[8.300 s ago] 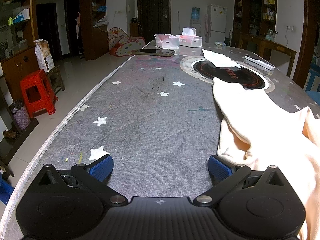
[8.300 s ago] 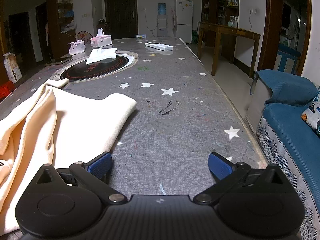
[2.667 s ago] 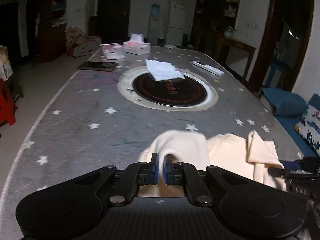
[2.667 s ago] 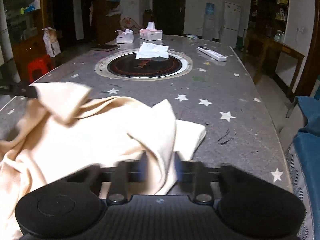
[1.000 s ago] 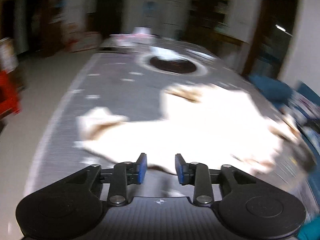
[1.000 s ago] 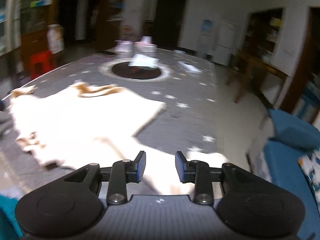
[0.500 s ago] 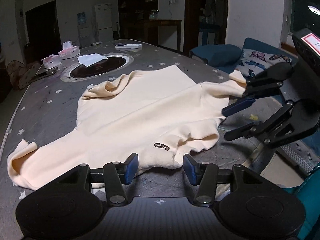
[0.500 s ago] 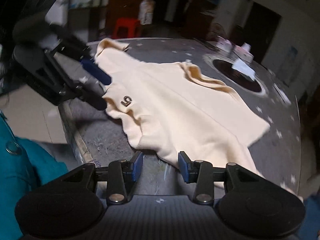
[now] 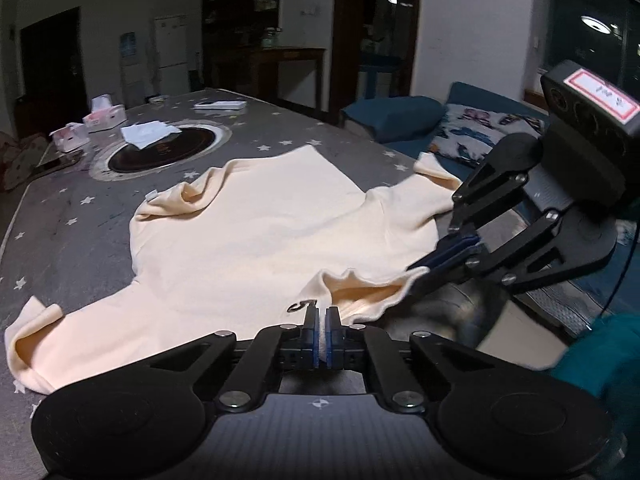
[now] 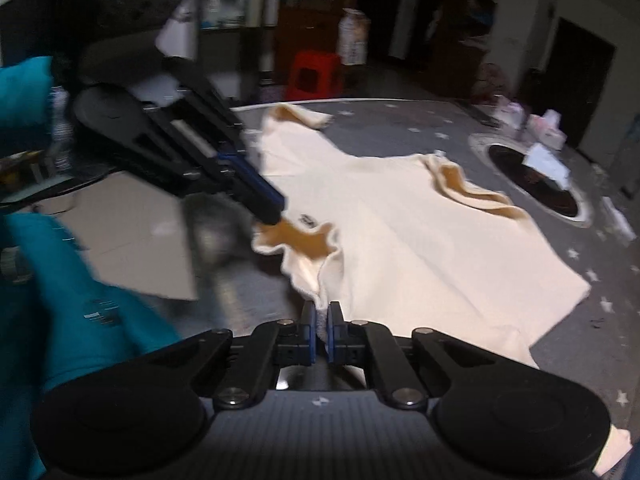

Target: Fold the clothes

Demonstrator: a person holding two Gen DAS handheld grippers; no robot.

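Observation:
A cream long-sleeved shirt [image 9: 256, 232] lies spread flat on the grey star-patterned table [image 9: 60, 208], collar towards the round black hob. My left gripper [image 9: 322, 316] is shut on the near hem, beside a small dark number mark [image 9: 302, 305]. My right gripper [image 10: 322, 312] is shut on the same hem a little further along, and it shows in the left wrist view as the black gripper [image 9: 430, 268] at the right. The hem between the two grips is lifted and rippled. In the right wrist view the shirt [image 10: 400, 248] spreads away, with the left gripper [image 10: 268, 216] pinching its edge.
A round black hob [image 9: 160, 150] with a white cloth on it sits mid-table. Tissue boxes [image 9: 102, 114] and a remote [image 9: 220, 106] lie at the far end. A blue sofa with cushions [image 9: 472, 136] runs along the table's right side. A teal sleeve [image 10: 52, 312] is close by.
Both grippers, open over the hem half a second ago, have shut on it. The hem has risen and bunched between them.

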